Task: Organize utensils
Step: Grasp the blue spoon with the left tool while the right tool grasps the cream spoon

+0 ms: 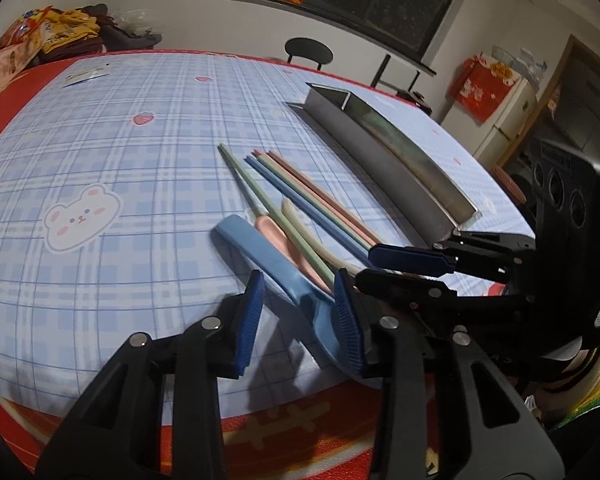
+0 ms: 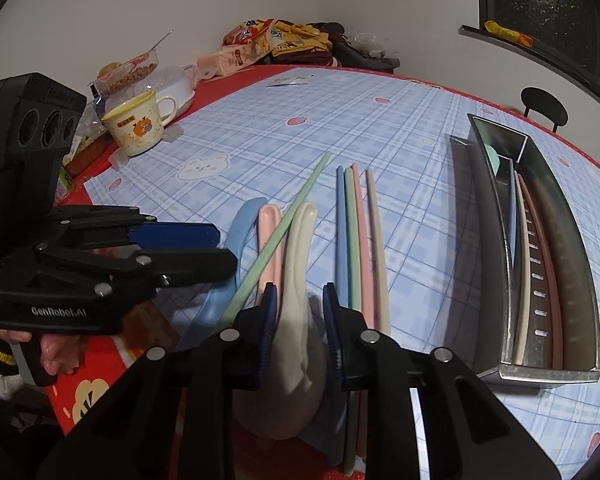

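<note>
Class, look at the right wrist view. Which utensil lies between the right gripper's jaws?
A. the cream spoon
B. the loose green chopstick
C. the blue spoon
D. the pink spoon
A: the cream spoon runs straight between the two blue pads of the right gripper, while the blue spoon, pink spoon and green chopstick lie to its left.

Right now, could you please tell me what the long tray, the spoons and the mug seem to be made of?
Long tray: metal, probably stainless steel; its brushed walls mirror the utensils inside.
Blue spoon and cream spoon: likely plastic or melamine; matte pastel colour, soft rounded edges.
Mug: probably glazed ceramic or melamine; glossy cream surface with a printed picture.
</note>
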Motion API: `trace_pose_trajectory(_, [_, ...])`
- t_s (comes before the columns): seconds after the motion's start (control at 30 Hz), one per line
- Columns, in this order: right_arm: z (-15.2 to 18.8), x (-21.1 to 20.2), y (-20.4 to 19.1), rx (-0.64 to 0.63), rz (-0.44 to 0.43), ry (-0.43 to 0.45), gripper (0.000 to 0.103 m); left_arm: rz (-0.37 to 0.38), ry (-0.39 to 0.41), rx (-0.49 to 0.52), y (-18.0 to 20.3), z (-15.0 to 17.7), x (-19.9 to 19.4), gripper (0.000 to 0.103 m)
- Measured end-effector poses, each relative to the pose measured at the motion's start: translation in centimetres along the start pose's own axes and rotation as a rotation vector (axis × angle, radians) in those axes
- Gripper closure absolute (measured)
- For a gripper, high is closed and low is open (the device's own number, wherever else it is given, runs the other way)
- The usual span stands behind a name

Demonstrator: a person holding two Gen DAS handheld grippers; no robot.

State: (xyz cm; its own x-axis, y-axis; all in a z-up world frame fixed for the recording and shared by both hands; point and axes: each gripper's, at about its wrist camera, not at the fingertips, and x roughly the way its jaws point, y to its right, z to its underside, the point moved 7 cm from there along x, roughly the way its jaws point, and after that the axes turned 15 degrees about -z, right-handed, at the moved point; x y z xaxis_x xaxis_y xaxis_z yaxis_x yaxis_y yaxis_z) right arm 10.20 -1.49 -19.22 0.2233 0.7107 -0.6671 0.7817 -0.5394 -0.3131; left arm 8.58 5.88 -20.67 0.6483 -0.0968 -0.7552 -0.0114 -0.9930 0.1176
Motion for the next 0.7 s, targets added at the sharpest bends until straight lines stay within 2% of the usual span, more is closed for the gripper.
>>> trace_pose_trajectory(0.3, [0.1,-0.1,0.2,0.018,-0.035,0.006,0.081,-0.019,-0.037,0.012,0.1,0.1,0.9,0.065])
trace_pose_trajectory(0.43, [0.1,-0.1,0.2,0.028,-0.052,0.008,0.081,-0.023,-0.055,0.027,0.4,0.2,1.4,0.07])
trace_pose_trajectory(0.7, [0.1,-0.2,0.4,0.044,-0.067,0.01,0.081,-0.055,-0.052,0.067,1.0,0.2,1.7,0.07])
